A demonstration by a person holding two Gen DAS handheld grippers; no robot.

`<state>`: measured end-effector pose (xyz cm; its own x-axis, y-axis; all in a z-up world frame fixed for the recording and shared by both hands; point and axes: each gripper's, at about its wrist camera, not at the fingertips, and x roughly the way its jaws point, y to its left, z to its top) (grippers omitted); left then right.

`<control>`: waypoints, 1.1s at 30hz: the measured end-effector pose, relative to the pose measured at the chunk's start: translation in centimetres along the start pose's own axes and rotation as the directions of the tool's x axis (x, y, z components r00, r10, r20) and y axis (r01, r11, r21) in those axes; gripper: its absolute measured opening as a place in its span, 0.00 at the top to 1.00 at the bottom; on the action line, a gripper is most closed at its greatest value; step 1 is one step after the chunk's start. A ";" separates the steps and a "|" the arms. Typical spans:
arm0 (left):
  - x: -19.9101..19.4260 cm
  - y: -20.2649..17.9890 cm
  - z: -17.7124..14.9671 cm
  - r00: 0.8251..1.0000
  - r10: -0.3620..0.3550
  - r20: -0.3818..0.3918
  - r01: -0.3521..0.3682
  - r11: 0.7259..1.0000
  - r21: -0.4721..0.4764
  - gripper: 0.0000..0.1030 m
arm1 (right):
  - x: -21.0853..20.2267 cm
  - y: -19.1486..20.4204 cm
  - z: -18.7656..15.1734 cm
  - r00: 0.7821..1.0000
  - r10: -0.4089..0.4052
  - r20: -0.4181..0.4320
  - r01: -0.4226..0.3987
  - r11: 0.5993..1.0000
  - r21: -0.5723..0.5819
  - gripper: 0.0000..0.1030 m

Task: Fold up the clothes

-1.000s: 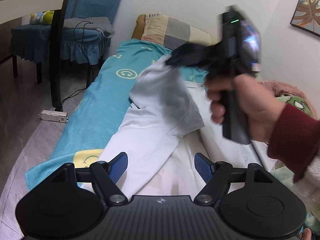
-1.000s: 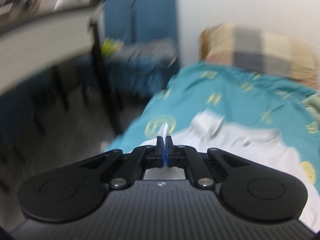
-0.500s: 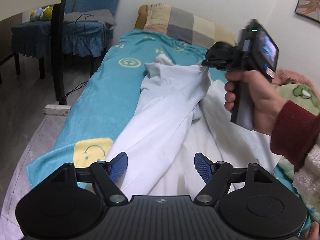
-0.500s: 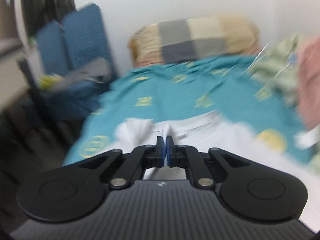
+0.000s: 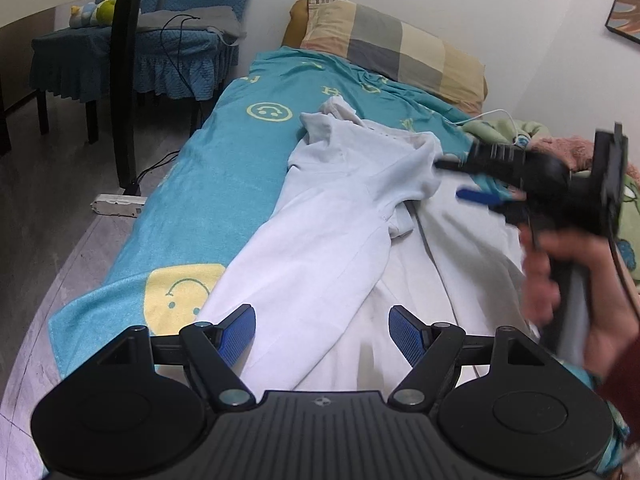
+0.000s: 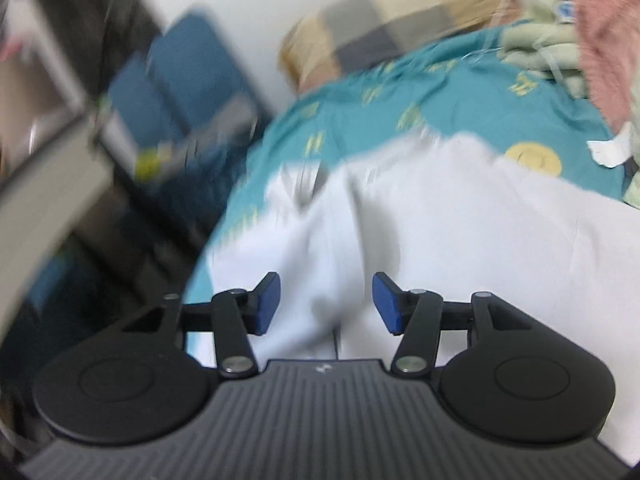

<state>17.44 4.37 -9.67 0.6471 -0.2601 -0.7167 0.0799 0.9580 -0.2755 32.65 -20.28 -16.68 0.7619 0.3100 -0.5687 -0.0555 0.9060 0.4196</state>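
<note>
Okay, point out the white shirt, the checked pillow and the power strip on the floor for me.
white shirt (image 5: 320, 240), left wrist view, on the flat folded-over panel.
checked pillow (image 5: 394, 46), left wrist view, on its grey and tan top face.
power strip (image 5: 118, 204), left wrist view, on the middle of its white casing.

The right wrist view was smeared by motion: the chair and pillow had no sharp edges. In the left wrist view the right tongs and hand were blurred, and the wall picture was cut off at the edge.
</note>
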 end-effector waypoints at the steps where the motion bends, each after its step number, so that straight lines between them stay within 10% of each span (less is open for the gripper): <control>1: 0.0 0.1 0.0 1.000 0.001 0.000 -0.001 1.000 -0.005 0.26 | 0.1 0.5 -0.7 0.999 -0.001 -0.043 -0.001 0.999 -0.050 0.47; 9: 0.2 0.0 -0.2 1.000 0.015 -0.016 -0.015 1.000 -0.016 0.26 | 3.7 2.2 -3.1 0.988 0.069 -0.136 -0.067 0.998 0.019 0.48; 12: 0.6 -0.2 -0.2 0.999 0.014 -0.029 -0.015 1.000 -0.012 0.26 | 4.1 3.0 -3.0 0.994 0.036 -0.102 -0.027 0.996 0.085 0.84; 15: 0.8 -0.3 -0.3 0.999 0.014 -0.034 -0.014 1.000 -0.009 0.27 | 2.5 4.3 -2.2 1.000 -0.006 -0.026 0.008 0.998 0.070 0.92; 18: 0.6 -0.2 -0.2 0.999 -0.003 -0.033 0.002 1.000 -0.015 0.26 | -0.6 6.4 -1.7 0.989 -0.131 0.076 0.134 0.990 -0.037 0.94; 33: -0.6 -0.6 -0.8 1.000 0.013 -0.028 -0.011 0.997 0.072 0.27 | -8.9 3.6 -4.8 0.975 -0.211 -0.068 0.213 0.976 0.035 0.81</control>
<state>16.38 3.83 -9.53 0.6262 -0.2509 -0.7381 0.1273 0.9670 -0.2207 22.56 -18.43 -13.53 0.7108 0.1309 -0.6911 0.1308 0.9408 0.3127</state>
